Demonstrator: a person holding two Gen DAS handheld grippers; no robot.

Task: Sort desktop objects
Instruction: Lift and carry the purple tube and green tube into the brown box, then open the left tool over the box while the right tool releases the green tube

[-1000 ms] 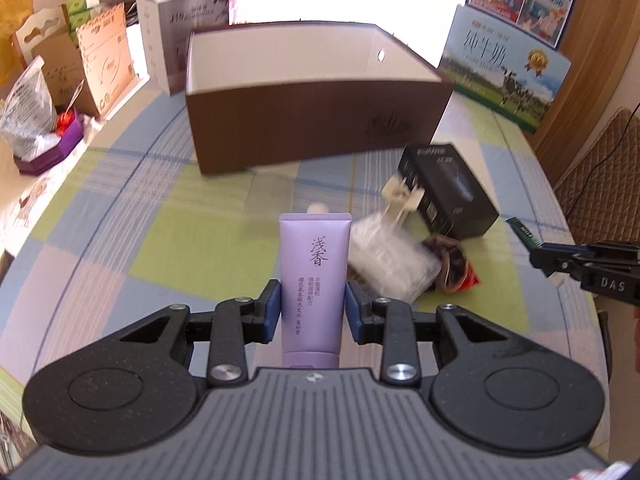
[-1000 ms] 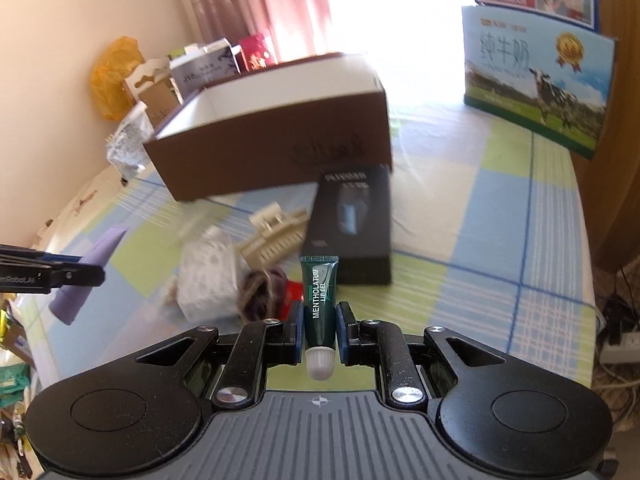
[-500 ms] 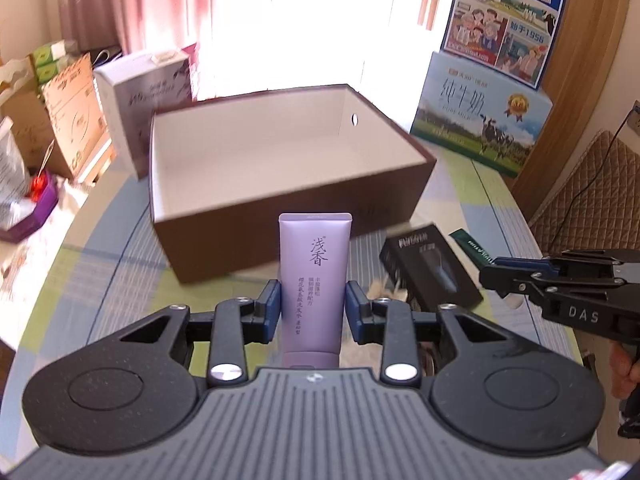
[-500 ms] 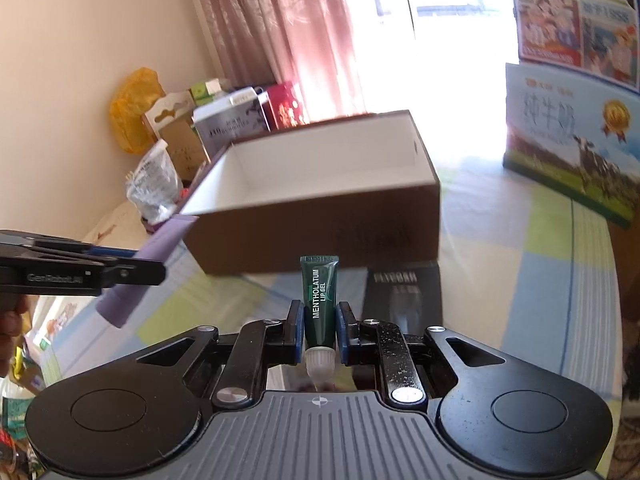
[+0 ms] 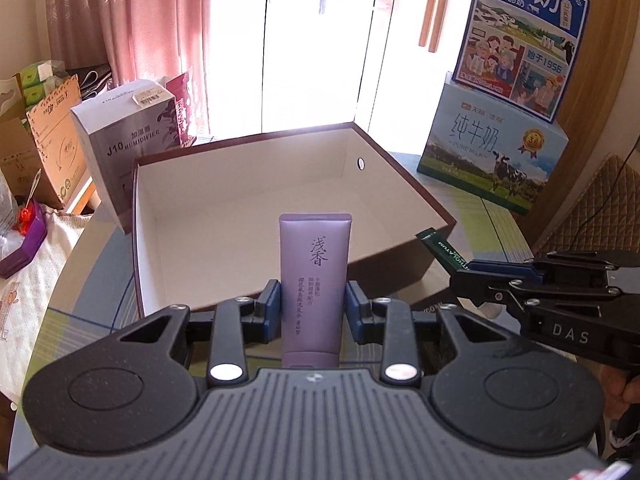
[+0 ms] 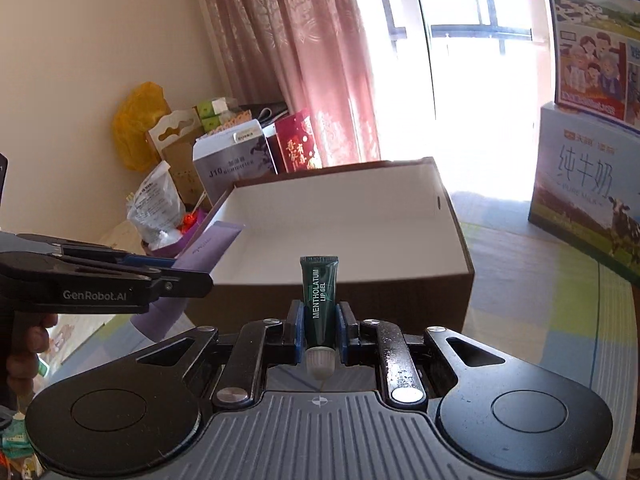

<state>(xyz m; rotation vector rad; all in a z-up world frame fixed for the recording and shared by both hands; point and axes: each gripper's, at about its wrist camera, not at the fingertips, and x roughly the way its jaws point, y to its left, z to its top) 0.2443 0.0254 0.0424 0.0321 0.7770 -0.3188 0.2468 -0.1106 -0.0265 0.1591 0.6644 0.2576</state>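
**Two tubes reach the box**

The left hand-held gripper point(image 5: 313, 308), clamped on a purple tube point(image 5: 314, 280), and the right hand-held gripper point(image 6: 319, 330), pinching a green lip-gel tube point(image 6: 319, 296), now hang at the near rim of the open box point(image 5: 248, 216), having risen from the cluttered surface a second ago. Both tubes look ready to drop in; the box appears empty.
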